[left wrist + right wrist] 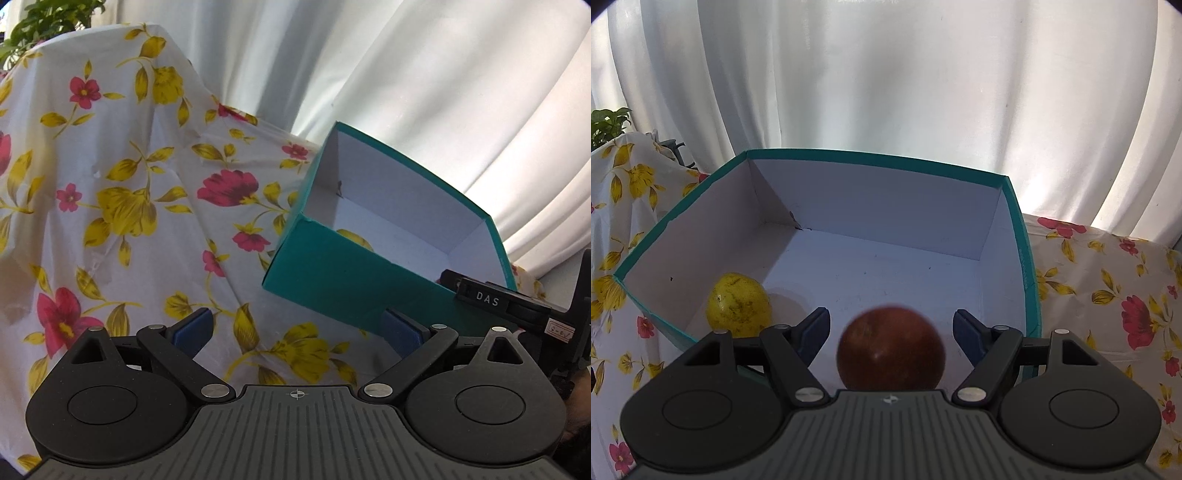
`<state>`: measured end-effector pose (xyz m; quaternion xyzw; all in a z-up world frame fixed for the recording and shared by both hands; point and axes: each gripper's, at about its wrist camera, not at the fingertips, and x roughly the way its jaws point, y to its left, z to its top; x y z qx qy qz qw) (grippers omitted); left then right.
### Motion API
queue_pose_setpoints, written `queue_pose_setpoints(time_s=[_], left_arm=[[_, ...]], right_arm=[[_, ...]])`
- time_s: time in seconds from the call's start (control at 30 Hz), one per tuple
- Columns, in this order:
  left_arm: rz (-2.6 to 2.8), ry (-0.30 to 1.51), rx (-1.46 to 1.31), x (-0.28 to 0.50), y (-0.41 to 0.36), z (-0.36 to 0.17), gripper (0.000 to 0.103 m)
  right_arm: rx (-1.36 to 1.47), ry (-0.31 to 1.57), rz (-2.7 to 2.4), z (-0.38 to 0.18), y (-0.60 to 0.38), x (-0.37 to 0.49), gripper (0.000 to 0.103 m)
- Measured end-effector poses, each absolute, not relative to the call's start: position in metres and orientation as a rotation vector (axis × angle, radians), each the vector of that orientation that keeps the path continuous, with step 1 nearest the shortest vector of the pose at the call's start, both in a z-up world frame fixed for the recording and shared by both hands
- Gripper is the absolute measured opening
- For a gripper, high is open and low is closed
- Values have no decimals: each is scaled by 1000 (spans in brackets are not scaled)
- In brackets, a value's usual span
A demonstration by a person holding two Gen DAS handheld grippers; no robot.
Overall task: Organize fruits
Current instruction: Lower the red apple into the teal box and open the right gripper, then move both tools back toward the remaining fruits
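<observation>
A teal box [1028, 266] with a white inside stands on a flowered cloth. A yellow fruit [738, 304] lies in its near left corner. A red apple [891, 349] sits between the spread fingers of my right gripper [891, 332], over the box's near side; the pads do not touch it. My left gripper [295, 328] is open and empty over the cloth, left of the box [332, 280]. The yellow fruit [354, 236] peeks over the box wall in the left wrist view. The right gripper's body [517, 306] shows at that view's right edge.
The flowered cloth [110, 192] covers the table and rises over a tall shape at the left. White curtains [886, 81] hang behind. A green plant [40, 22] stands at the far left.
</observation>
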<state>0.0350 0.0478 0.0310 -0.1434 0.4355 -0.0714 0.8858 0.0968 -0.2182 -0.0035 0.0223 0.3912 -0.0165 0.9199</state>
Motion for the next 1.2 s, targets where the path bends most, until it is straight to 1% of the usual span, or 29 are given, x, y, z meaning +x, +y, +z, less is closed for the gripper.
queue_pose_setpoints(time_s=[0.1,0.23,0.27,0.37,0.4,0.5,0.63,0.7,0.73,0.87,1.07,1.1,1.13,1.2], left_arm=[[-152,868,-274,34,52,36,100],[-160,826,-136,28,48,37,100],[-168,815,-92,25,45,37,100],[-236,808,20,12,37,30,100],[-267,816,42,7,34,25,100],[-343,854,84,-5,24,11,100],[-413,888,115,-12,12,-10,99],[-421,906,139,-11,8,-19,96],[-421,910,149,-10,6,-22,93],[-449,940,171,-7,3,-31,92],[-456,982,187,-1,1,-39,86],[-451,985,180,0,1,-39,85],[-446,990,171,2,2,-39,80],[-434,999,154,4,3,-39,75]], right_arm=[[49,775,-37,4,-220,88,77],[68,626,-18,39,-219,47,78],[78,573,-15,48,-219,31,81],[95,420,0,67,-215,-23,103],[89,405,22,67,-211,-38,103],[75,507,100,52,-198,-63,103],[112,600,73,30,-195,-83,103],[135,618,41,24,-199,-90,103],[138,616,28,24,-201,-93,103],[152,613,-15,21,-203,-104,103],[202,662,-32,10,-199,-109,103],[195,660,-36,10,-198,-110,103],[188,657,-41,11,-198,-111,103],[182,660,-45,12,-199,-111,103]])
